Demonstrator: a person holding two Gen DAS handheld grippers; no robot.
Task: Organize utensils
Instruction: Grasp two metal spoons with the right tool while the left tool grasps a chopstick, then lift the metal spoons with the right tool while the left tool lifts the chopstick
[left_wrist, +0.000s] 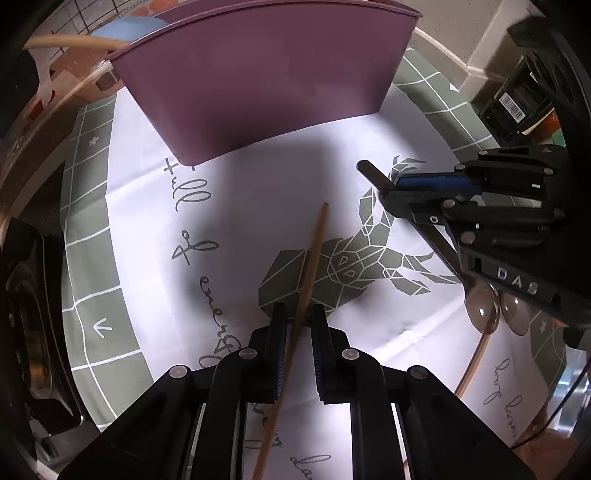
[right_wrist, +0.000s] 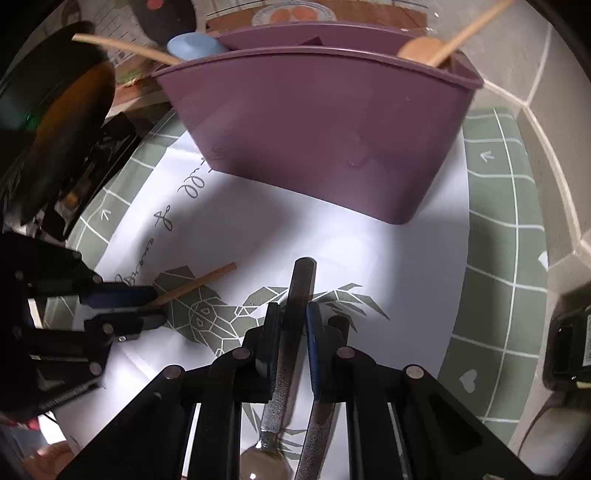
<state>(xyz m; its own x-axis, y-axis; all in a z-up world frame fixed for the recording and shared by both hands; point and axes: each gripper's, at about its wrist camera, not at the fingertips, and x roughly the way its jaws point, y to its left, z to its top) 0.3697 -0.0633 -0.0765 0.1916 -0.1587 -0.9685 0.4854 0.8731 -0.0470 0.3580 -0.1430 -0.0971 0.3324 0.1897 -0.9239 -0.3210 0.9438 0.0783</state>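
Observation:
A purple utensil holder stands at the far side of the mat. Pointing down at the mat, my left gripper is shut on a thin wooden stick that runs slantwise between its pads. The stick's near end is hidden. My right gripper is shut on the handle of a metal spoon, whose bowl hangs below it. A second metal handle runs just outside the right finger.
In the holder stand a wooden spoon and a blue spatula. The white mat with a deer print and green border covers a round glass table. A black box with a barcode and dark objects crowd the table's edges.

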